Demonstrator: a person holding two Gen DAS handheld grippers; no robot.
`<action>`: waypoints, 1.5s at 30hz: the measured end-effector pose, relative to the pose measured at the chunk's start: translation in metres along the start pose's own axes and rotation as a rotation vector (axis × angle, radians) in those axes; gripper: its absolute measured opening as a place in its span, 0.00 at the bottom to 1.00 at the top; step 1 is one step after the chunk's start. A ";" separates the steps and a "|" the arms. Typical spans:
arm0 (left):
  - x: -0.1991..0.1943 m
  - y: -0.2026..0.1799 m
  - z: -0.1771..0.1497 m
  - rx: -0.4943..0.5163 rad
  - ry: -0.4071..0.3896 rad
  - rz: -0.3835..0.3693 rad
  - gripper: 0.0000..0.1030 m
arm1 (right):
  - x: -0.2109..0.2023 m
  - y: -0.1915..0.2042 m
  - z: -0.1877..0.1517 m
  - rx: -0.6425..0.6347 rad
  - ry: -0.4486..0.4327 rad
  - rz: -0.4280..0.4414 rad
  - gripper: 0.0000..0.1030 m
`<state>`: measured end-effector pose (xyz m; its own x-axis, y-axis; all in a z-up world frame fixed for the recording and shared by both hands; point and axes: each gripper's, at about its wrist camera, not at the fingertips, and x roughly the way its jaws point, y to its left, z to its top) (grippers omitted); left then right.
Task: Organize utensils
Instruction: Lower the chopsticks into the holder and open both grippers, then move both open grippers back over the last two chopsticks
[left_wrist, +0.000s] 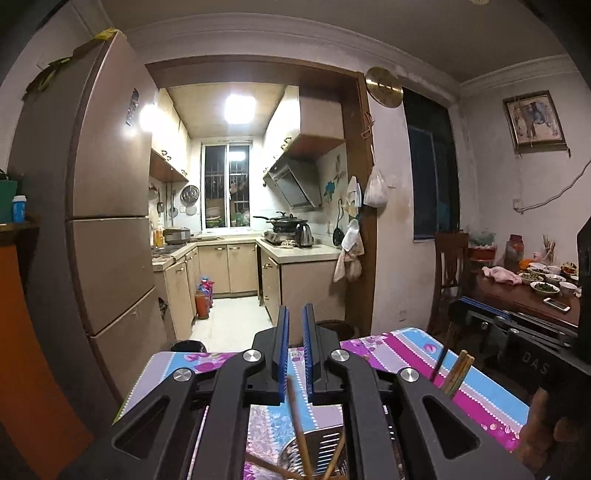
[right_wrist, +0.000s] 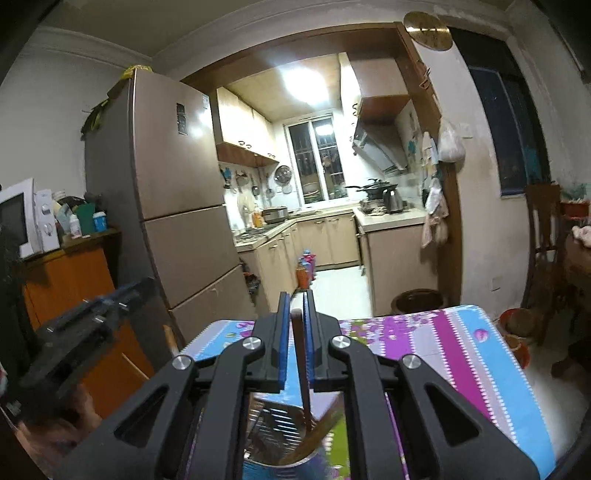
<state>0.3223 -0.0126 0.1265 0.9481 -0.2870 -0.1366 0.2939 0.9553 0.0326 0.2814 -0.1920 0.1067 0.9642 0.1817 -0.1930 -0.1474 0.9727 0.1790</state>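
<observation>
— Any writing? 
— "DAS" on the right tongs (left_wrist: 480, 317). 
— Grips? 
— Right tongs clamp a brown chopstick (right_wrist: 300, 354); left tongs (left_wrist: 295, 332) closed, empty, above the metal holder (left_wrist: 314, 450) on the near table (left_wrist: 461, 373).

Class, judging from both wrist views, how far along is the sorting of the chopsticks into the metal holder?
Done: several wooden chopsticks already stand in the slotted metal holder on the striped floral tablecloth. In hand: the right gripper is shut on a dark brown chopstick, its lower end over the holder; the left gripper has a pale wooden chopstick between its jaws. Left: dropping both in.
</observation>
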 end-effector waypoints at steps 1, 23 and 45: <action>-0.004 0.003 0.003 -0.002 -0.011 0.008 0.11 | -0.001 -0.001 0.001 0.003 -0.001 -0.003 0.10; -0.251 0.030 -0.065 0.127 -0.025 0.125 0.34 | -0.222 -0.106 -0.065 0.058 0.048 -0.141 0.18; -0.322 -0.119 -0.257 0.250 0.366 -0.139 0.38 | -0.304 -0.022 -0.255 -0.087 0.240 -0.296 0.42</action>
<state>-0.0491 -0.0159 -0.0876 0.8060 -0.3240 -0.4953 0.4775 0.8505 0.2207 -0.0650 -0.2324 -0.0844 0.8905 -0.0905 -0.4459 0.1018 0.9948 0.0015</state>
